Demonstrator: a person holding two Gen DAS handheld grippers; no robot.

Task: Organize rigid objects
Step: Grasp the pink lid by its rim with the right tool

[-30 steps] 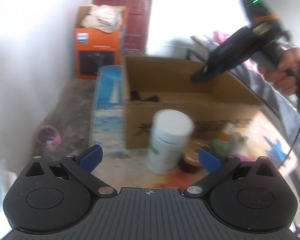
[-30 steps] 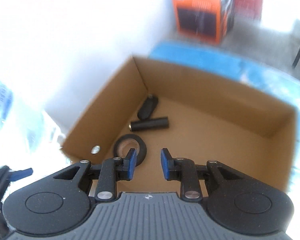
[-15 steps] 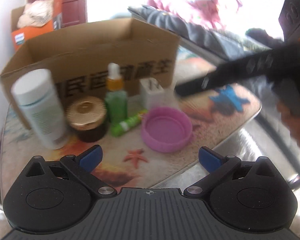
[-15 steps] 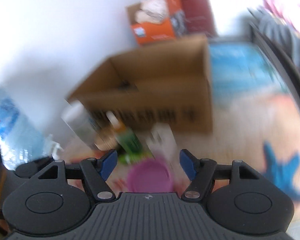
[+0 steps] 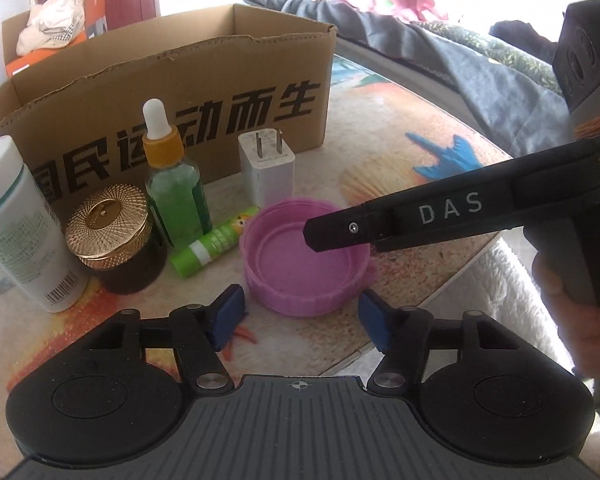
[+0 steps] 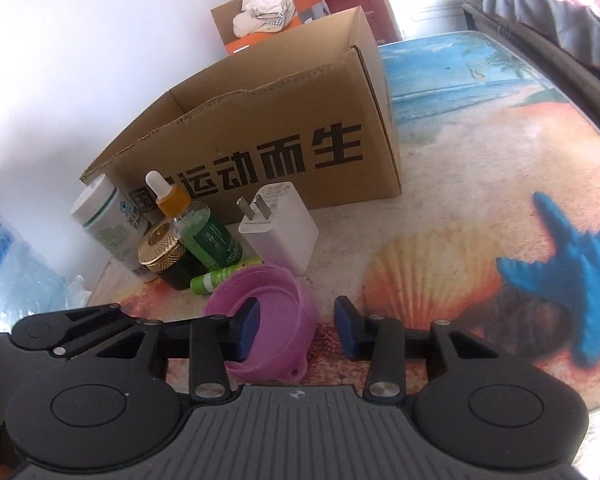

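Observation:
A pink plastic lid lies open side up on the beach-print table mat, also in the left wrist view. My right gripper straddles its right wall: one blue pad is inside the lid and the other outside, clear of the rim. Its jaws are closing. Seen from the left, one of its fingers reaches over the lid. My left gripper sits just short of the lid's near edge with nothing between its pads, jaws closing. The open cardboard box stands behind.
In front of the box stand a white bottle, a gold-capped jar, a green dropper bottle, a green tube and a white charger. The table edge and bedding are on the right. A water jug is at far left.
Both grippers came away from the box and dropped to the items in front of it. The right gripper closed in on the pink lid, and both sets of jaws have narrowed.

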